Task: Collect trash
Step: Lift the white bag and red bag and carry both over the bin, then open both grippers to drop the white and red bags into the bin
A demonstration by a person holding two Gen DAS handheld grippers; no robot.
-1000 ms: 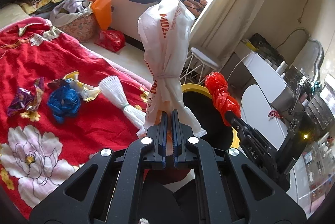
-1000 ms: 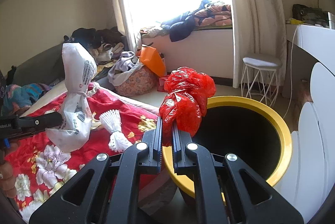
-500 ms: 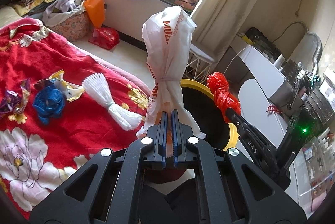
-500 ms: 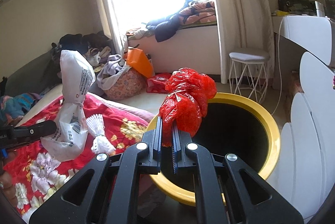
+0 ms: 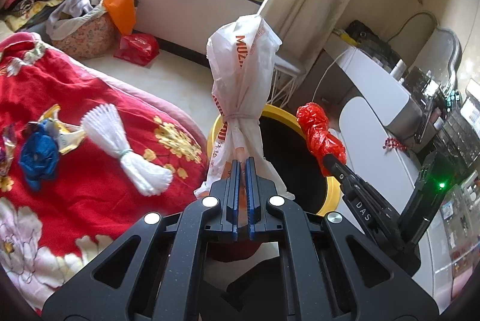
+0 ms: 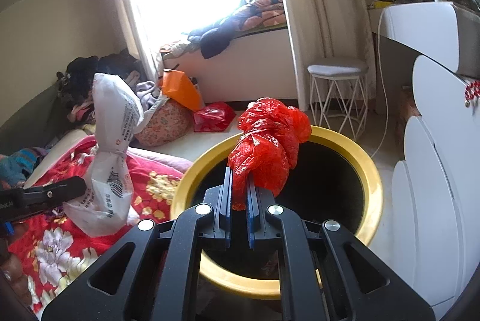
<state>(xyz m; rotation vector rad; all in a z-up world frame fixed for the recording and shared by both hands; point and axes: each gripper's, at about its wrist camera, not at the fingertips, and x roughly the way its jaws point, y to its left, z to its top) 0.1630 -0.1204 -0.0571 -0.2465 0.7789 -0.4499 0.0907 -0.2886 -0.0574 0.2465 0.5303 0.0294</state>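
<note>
**Two bags held at the bin's mouth**

A white plastic bag [image 5: 243, 87] is clamped in the left gripper [image 5: 242, 168] near the rim of the yellow-rimmed bin [image 6: 369, 159]. A crumpled red bag [image 6: 267, 150] is pinched in the right gripper [image 6: 238, 186] over the opening. If released early, the white bag could be snagged on the rim — it hangs at the edge, beside the red blanket [image 5: 90, 99]. Open room is seen inside the bin.

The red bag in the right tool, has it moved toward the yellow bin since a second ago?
Yes. The red bag now hangs over the yellow bin mouth; earlier it sat at the near left rim.
</note>
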